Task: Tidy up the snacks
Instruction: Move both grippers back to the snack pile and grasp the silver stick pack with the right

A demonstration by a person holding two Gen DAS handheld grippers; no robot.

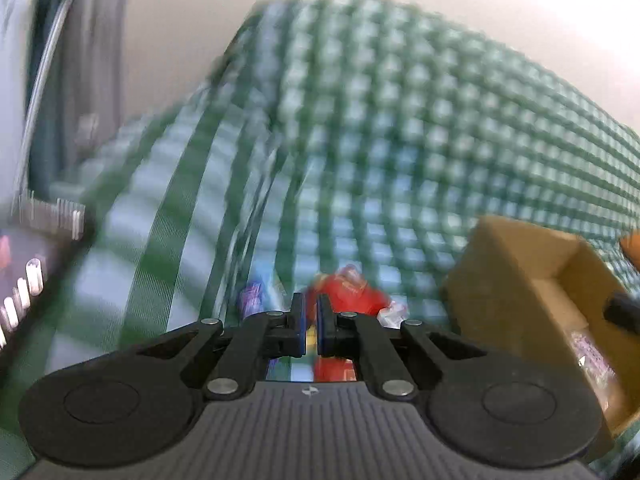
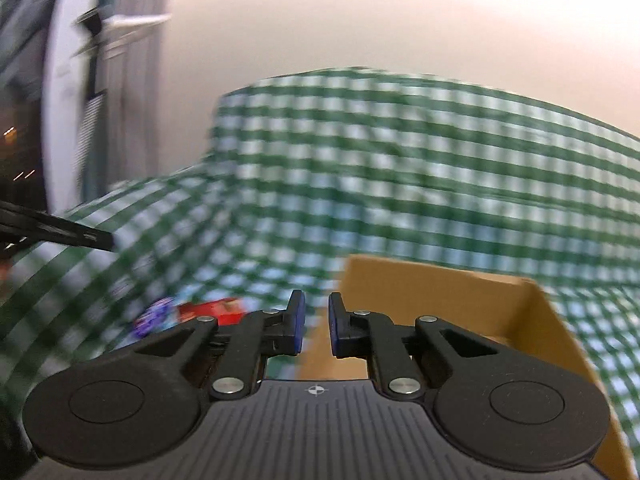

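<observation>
Both views are blurred by motion. In the left wrist view my left gripper point(image 1: 311, 308) has its jaws almost closed with nothing visibly between them, above a red snack packet point(image 1: 352, 292) and a purple packet point(image 1: 252, 298) on the green checked tablecloth point(image 1: 400, 140). A cardboard box point(image 1: 520, 280) stands to the right with a pale wrapped snack point(image 1: 592, 356) inside. In the right wrist view my right gripper point(image 2: 316, 314) has a small gap between its jaws and is empty, at the near left corner of the box point(image 2: 440, 292). The red packet point(image 2: 212, 310) and purple packet point(image 2: 154, 316) lie left of it.
The other gripper's dark tip point(image 1: 622, 312) reaches over the box from the right. A dark finger point(image 2: 60, 232) enters the right wrist view from the left. A pale wall lies behind the table, and grey furniture point(image 1: 52, 100) stands at the left.
</observation>
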